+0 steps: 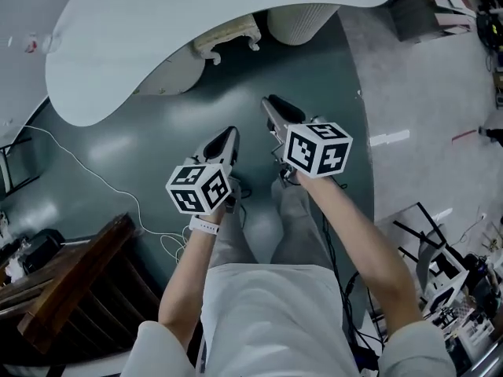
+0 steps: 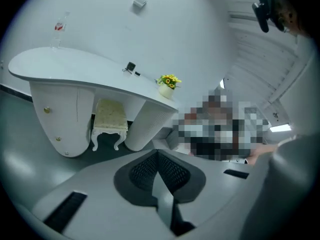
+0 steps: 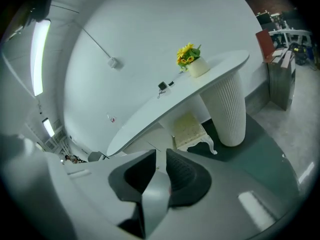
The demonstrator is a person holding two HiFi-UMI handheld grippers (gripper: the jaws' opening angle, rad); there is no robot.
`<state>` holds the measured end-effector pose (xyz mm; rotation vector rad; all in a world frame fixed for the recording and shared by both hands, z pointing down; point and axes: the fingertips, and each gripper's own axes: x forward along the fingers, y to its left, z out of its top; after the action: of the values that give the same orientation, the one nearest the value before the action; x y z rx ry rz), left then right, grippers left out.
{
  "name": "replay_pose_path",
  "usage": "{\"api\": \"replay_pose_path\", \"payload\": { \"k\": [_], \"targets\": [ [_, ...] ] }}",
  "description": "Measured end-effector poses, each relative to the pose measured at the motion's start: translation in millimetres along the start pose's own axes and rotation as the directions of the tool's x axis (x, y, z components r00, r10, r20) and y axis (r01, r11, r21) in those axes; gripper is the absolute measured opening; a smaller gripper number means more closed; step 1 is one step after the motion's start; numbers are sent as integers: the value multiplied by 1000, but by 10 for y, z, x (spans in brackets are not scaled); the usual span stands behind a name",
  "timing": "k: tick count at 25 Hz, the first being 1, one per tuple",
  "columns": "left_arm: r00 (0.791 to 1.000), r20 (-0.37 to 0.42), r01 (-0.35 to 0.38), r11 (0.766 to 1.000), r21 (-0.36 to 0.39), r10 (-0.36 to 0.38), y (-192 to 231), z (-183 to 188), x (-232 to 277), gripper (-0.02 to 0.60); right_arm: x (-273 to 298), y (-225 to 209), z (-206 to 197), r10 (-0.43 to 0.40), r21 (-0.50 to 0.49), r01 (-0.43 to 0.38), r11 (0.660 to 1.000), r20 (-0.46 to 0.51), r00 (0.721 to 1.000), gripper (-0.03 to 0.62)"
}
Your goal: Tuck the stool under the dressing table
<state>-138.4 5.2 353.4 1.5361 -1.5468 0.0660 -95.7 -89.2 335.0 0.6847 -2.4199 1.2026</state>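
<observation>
Stool [image 2: 110, 115]: cream padded seat on white curved legs. It stands on the green floor [image 1: 314, 77] under the dressing table [image 2: 75, 71], in the gap between its 2 supports.
Stool from above: in the head view only a carved white rail and 1 leg [image 1: 232, 36] show past the edge of the table top [image 1: 196, 22]. The seat is hidden beneath the top.
Supports: a rounded drawer cabinet [image 2: 60, 119] with small gold knobs is on 1 side of the stool, and a ribbed white column [image 3: 227, 109] is on the other.
Table top: a long, curved white slab. On it are a white pot of yellow flowers [image 3: 192, 61] and a small dark item [image 2: 131, 67], possibly a clip, too small to tell.
Left gripper [image 1: 229, 132]: its 2 jaws are pressed together tip to tip, with nothing between them. It is held in the air over the green floor, pointing toward the table and well apart from the stool.
Right gripper [image 1: 269, 100]: its jaws stand a narrow slit apart and nothing is in the gap. It is also raised and aimed at the table, clear of the stool. It is just beside the left gripper and a little ahead of it.
Floor clutter: a white cable [image 1: 86, 167] trails across the green floor toward a dark wooden frame [image 1: 71, 289] at the lower left.
</observation>
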Motion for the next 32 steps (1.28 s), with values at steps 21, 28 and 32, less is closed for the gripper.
{"api": "replay_pose_path", "payload": {
  "k": [21,28,32],
  "targets": [
    [992,110,55,996,73,-63,-1248,551,-1150,11,-1721,724,544,45,-317,-43,947,-2,999,57],
    [985,151,69,991,111,-85,-1595,663,-1410,9,-2102,931,650,78,-349,-61,935,35,996,57],
    [982,168,64,987,145,-89,-1707,751,-1485,9,-2234,1058,715,105,-368,-77,927,56,993,57]
  ]
}}
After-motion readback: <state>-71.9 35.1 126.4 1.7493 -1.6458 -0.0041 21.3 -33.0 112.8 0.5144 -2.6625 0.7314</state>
